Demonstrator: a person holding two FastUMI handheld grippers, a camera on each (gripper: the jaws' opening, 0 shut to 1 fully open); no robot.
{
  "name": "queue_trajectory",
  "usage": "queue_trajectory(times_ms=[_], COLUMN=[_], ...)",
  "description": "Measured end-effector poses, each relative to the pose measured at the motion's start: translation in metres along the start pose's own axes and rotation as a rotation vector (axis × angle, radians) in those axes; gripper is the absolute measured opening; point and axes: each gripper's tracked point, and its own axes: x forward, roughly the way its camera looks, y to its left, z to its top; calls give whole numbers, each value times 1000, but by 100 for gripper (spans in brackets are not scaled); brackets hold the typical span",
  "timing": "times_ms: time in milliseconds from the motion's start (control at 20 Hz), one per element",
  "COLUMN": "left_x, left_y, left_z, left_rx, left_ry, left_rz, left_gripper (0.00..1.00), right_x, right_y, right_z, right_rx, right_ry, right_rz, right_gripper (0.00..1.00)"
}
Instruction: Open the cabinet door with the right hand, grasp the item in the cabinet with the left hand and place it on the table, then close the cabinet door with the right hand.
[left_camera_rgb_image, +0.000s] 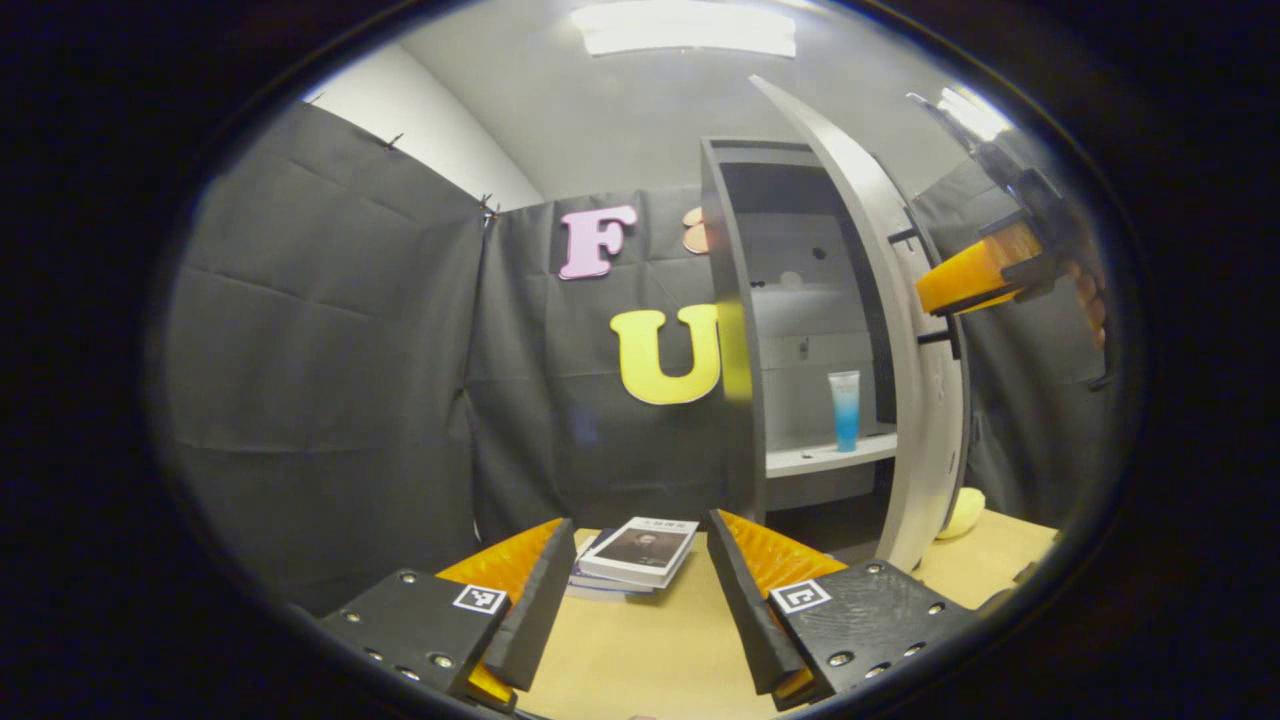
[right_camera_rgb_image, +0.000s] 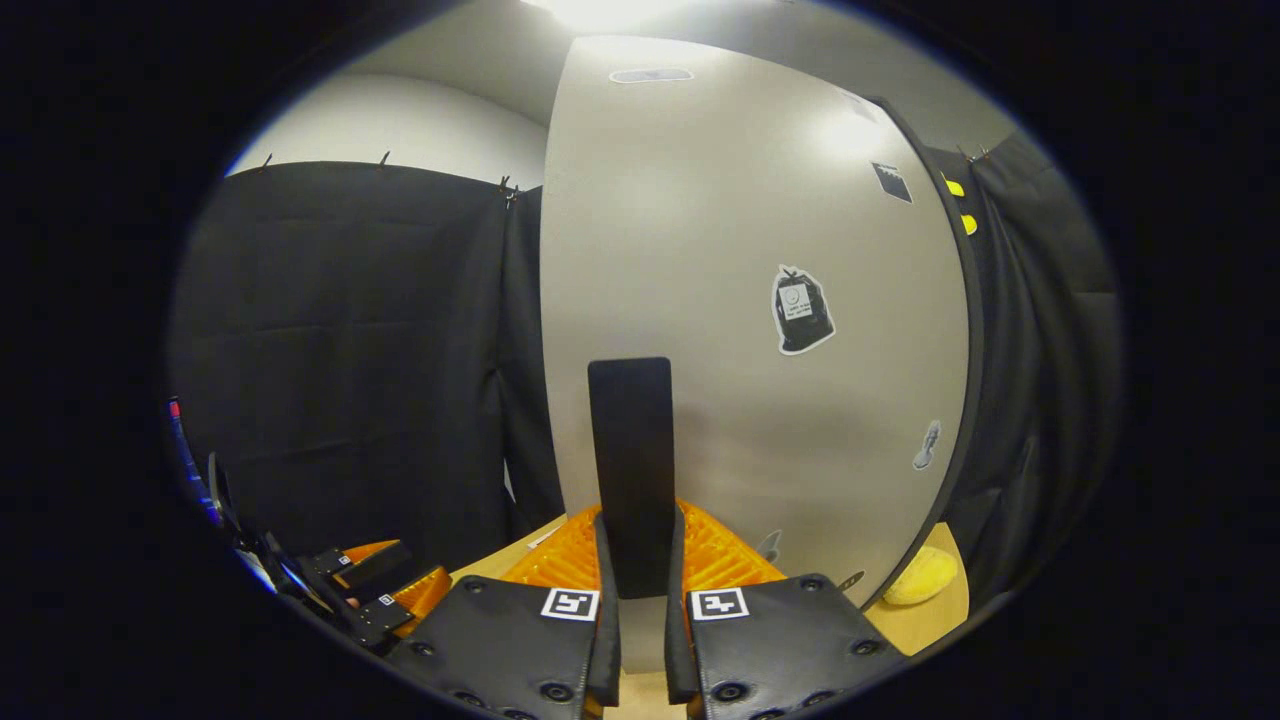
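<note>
Tabletop (left_camera_rgb_image: 640, 650) under spread left tongs (left_camera_rgb_image: 640, 600); right tongs (right_camera_rgb_image: 635, 590) seemingly clamp door handle (right_camera_rgb_image: 630, 470).

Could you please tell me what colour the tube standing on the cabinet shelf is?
The tube is blue, paler towards its top, seen best in the left gripper view.

No readable word, brand or number is found. Square black-and-white coded markers are carried on each finger of the left gripper (left_camera_rgb_image: 640, 585) and of the right gripper (right_camera_rgb_image: 634, 610). Picture stickers are stuck on the cabinet door (right_camera_rgb_image: 700, 250); their small print is too fine to be made out. A portrait cover is borne by the top book (left_camera_rgb_image: 640, 550), its title blurred.
</note>
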Motion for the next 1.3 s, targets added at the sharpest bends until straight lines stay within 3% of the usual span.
queue_trajectory(times_ms=[350, 750, 1300], left_x=[17, 29, 27], left_y=[-62, -115, -157], left_z=[13, 30, 41], left_rx=[-34, -20, -10], left_ry=[-4, -34, -50], left_rz=[-91, -154, -187], left_gripper=[80, 80, 80], right_x=[-39, -69, -114], right_y=[-10, -36, -75], right_z=[-3, -3, -6], right_rx=[-5, 12, 8], right_ry=[-1, -15, -31], right_rz=[19, -9, -129], right_gripper=[19, 19, 19])
